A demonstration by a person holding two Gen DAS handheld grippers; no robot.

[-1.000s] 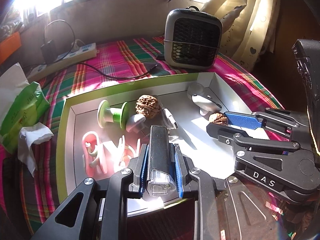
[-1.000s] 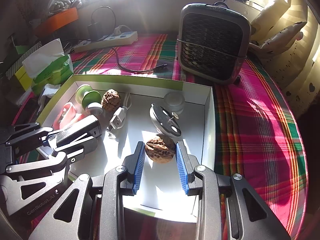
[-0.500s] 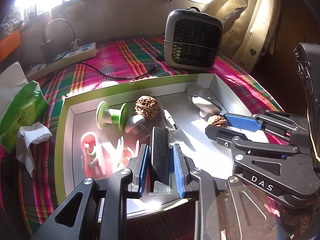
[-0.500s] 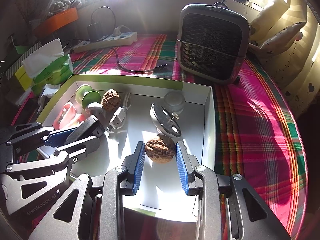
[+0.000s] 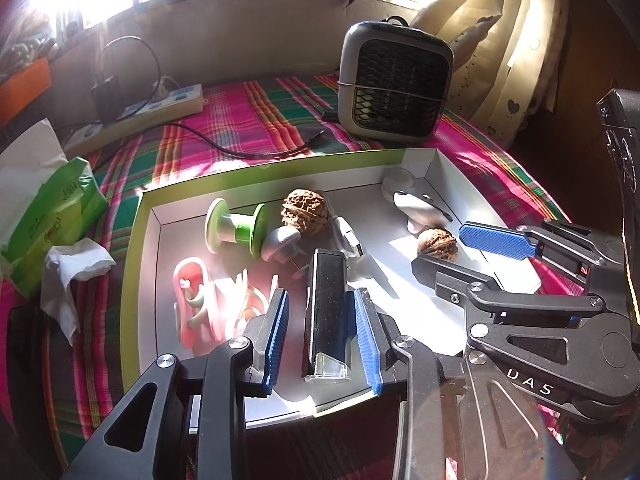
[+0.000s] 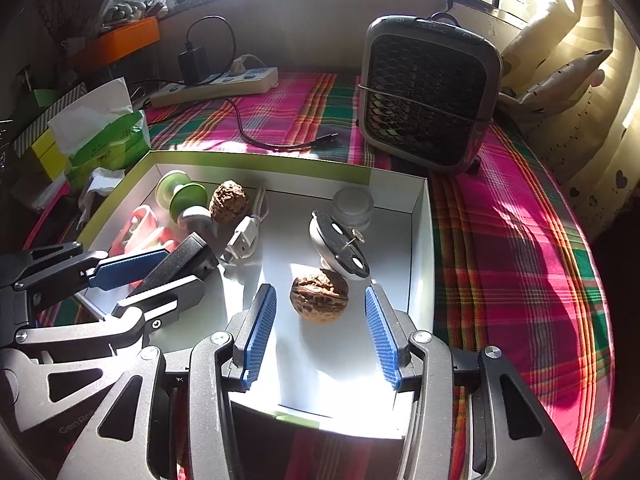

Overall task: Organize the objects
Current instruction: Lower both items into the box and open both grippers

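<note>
A white box with a green rim (image 5: 136, 240) (image 6: 420, 240) lies on the plaid cloth. My left gripper (image 5: 320, 300) is open; a black block with a clear end (image 5: 326, 312) (image 6: 180, 260) rests on the box floor between its pads, apart from them. My right gripper (image 6: 320, 312) is open; a brown walnut (image 6: 319, 298) (image 5: 437, 243) lies on the box floor between its pads, untouched. The right gripper also shows in the left wrist view (image 5: 460, 248), the left gripper in the right wrist view (image 6: 160, 272).
The box also holds a green spool (image 5: 236, 232), a second walnut (image 5: 306, 212), a white USB plug (image 6: 244, 236), pink clips (image 5: 200, 304), a grey disc (image 6: 340, 250) and a small jar (image 6: 354, 208). A grey heater (image 6: 428, 96), power strip (image 6: 216, 86) and tissue pack (image 5: 52, 208) lie around.
Both grippers have opened. The left has let go of the black block and the right has let go of the walnut; both objects now lie on the box floor.
</note>
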